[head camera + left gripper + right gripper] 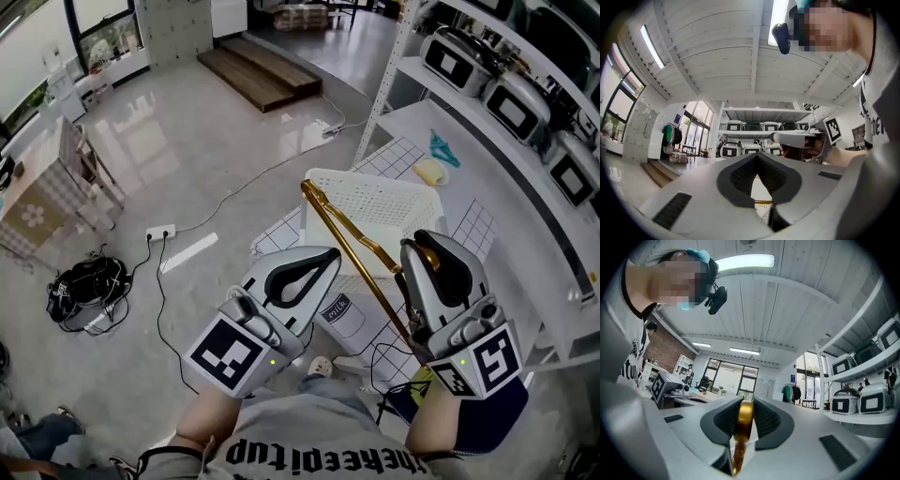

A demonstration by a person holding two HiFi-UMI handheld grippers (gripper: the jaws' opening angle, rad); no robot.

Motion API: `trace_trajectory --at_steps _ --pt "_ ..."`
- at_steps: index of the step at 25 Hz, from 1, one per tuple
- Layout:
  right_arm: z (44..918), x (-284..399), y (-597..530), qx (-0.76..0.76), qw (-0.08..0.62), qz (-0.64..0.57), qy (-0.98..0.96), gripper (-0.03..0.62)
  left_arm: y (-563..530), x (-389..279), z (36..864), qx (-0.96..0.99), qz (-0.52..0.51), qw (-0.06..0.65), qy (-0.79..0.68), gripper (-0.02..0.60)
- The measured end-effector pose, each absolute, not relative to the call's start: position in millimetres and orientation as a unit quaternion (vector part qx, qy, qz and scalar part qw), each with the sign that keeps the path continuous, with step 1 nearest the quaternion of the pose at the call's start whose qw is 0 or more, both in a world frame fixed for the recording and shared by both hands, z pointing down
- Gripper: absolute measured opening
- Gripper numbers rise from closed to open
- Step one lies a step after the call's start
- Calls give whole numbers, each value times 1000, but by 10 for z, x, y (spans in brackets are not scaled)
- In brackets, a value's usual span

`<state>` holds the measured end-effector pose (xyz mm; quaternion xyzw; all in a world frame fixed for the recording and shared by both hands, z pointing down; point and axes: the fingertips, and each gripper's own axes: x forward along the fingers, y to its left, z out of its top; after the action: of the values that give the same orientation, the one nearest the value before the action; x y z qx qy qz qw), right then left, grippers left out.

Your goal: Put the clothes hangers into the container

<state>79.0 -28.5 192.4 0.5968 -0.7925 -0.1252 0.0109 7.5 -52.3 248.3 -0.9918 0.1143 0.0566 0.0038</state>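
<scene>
One gold hanger (349, 246) is in play, pinched in the right claw (433, 267), whose pads are closed on it with only the metal's own thickness between them. The right gripper view shows the gold piece (744, 420) sandwiched upright in the pads. From that claw the hanger runs off toward 11 o'clock, and its far end hangs over the near left corner of the white perforated container (398, 211), which sits on the counter at 12 o'clock from both claws. The left claw (305, 272) is slightly parted and holds nothing, standing just beside the hanger's shaft on its 9 o'clock side.

I'd worry about the grip first. It takes the hanger at one end, so the long free length could swing or twist in the pads on a quick move. The far tip could also snag on the container's rim rather than clear it. If the hanger is let go too early, it may slide off toward the floor at 9 o'clock. The idle left claw is close enough to knock it.
</scene>
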Motion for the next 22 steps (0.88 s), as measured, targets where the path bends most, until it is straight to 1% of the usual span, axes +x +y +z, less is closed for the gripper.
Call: trace_trajectory --at_steps 14,22 --pt "1843 1201 -773 540 18 -133 -831 74 -863 397 2505 -983 39 0 180 12" --pt "1810 1298 -1125 500 18 -130 -856 74 -1091 458 2497 -974 24 -5 225 12"
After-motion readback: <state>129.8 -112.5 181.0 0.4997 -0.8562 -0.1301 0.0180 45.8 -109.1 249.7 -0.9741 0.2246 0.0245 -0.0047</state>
